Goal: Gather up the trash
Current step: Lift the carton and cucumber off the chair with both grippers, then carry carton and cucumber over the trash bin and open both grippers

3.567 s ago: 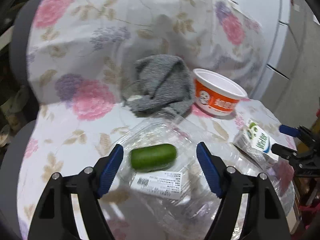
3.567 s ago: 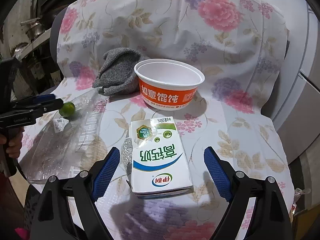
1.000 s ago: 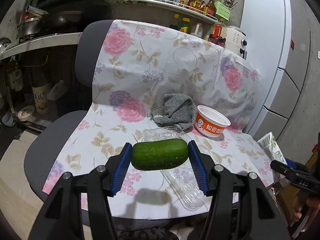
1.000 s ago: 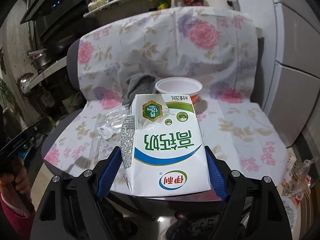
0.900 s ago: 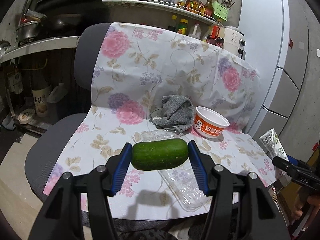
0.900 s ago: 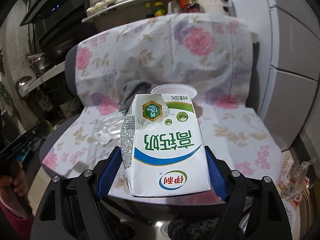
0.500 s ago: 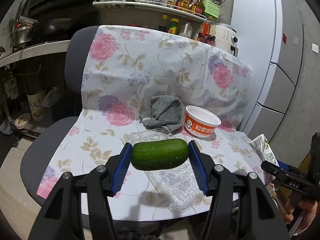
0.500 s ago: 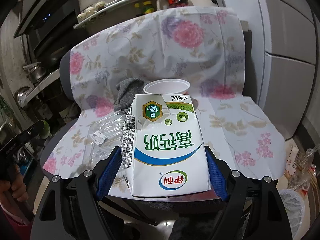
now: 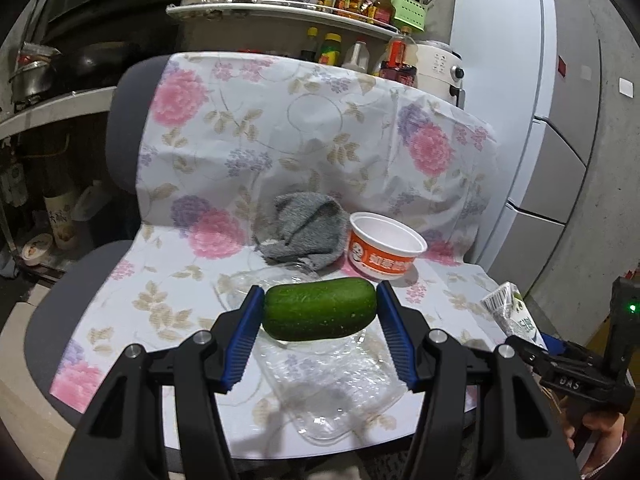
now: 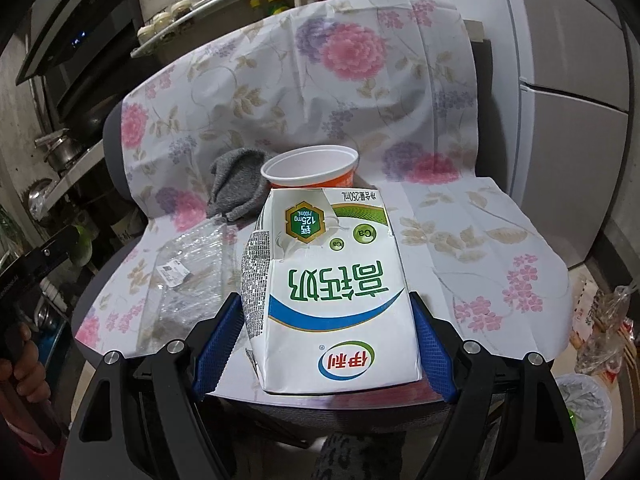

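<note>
Trash is being gathered from a chair draped in a floral cloth — and both claws are carrying a piece of it clear of the seat. The left gripper is clamping a stubby green cucumber end to end between its blue pads, its jaws standing about half apart on it, while the right gripper is gripping a white milk carton by its sides, jaws spread wide around it. Both items are hanging in the air in front of the seat rather than resting on it. Lying on the cloth are a clear plastic clamshell tray, an orange instant-noodle bowl and a crumpled grey rag, the rag touching the bowl's left side. A plastic-lined bin is showing at the lower right edge of the right-hand view. The step in hand appears to be the carry-off; the next move likely calls for bringing each load over that bin, opening the jaws to drop it, and then returning for the tray and bowl.
</note>
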### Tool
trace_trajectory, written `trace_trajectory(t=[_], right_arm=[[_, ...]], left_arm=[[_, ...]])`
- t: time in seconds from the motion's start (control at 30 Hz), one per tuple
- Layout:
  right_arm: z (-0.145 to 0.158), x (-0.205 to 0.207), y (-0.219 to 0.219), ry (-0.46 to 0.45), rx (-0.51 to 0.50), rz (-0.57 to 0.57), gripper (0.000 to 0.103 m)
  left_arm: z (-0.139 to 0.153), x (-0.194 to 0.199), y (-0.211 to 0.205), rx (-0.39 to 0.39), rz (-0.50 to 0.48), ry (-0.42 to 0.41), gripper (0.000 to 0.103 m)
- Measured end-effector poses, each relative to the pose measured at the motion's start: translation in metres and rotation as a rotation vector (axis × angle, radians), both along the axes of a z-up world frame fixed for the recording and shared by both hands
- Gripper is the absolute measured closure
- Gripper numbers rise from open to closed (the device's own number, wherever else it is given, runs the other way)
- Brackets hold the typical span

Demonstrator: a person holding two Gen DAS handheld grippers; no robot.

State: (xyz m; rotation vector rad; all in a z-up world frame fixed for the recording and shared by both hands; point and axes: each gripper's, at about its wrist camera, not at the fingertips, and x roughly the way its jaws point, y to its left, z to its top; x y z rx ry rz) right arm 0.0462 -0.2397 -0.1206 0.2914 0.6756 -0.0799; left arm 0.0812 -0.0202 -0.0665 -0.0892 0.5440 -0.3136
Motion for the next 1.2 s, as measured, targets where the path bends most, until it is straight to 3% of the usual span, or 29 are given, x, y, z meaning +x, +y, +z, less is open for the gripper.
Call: trace_trajectory(t=[0.8, 0.97, 1.2], right_arm=[[-0.016, 0.03, -0.004, 0.02, -0.025, 0.032, 0.023], [-0.001, 0.013, -0.012, -0.032, -0.042, 0.032, 0.023], [0.022, -0.046, -0.045, -0.069, -0.087, -0.04, 0.023]], left_arm=[[-0.017, 0.023, -0.025, 0.025, -0.042, 0.031, 0.047], [-0.012, 0.008, -0.048, 0.018, -0.105, 0.002, 0.047], [-0.009, -0.034, -0.11, -0.021, -0.342, -0.04, 0.047]])
